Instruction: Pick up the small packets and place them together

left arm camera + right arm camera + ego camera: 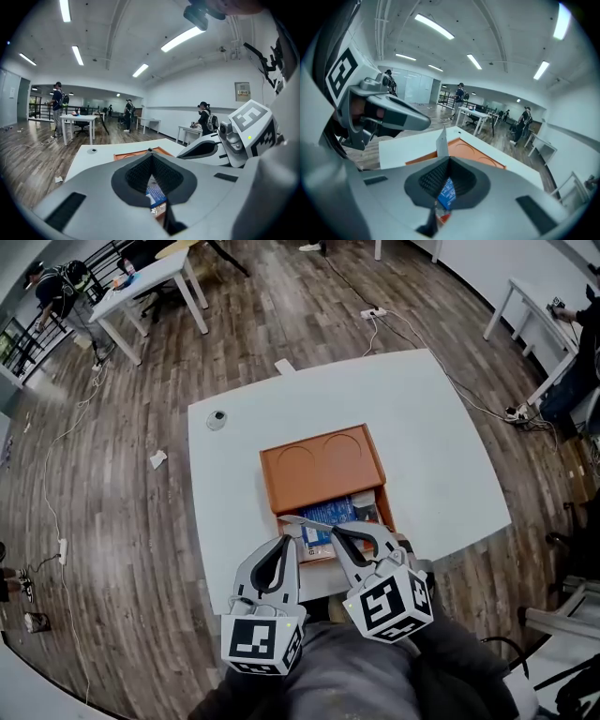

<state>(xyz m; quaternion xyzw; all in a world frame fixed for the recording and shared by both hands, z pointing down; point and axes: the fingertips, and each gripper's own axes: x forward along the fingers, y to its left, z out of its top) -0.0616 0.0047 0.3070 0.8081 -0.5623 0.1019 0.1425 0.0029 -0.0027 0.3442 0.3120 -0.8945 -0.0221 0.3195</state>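
Table (234, 446) bare around orange box (319, 465) | right gripper (449, 159) jaws pinching packet (442, 139)

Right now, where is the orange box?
In the head view the orange box sits in the middle of the white table, just beyond the left gripper and right gripper.

White table (422, 427) on a wood floor. An orange box (323, 460) sits mid-table, with two round dents in its far half. The near half is open, with blue packets (330, 514) inside. A small round thing (217, 418) sits alone near the table's far-left corner. Both grippers are side by side over the near edge. Left gripper (284, 542): tips together. Right gripper (336, 531): tips together, with a thin pale packet (305, 521) sticking out leftward over the box's open end. There's a paper scrap (157, 459) on the floor left of the table, and cables and a power strip (372, 312) beyond it.
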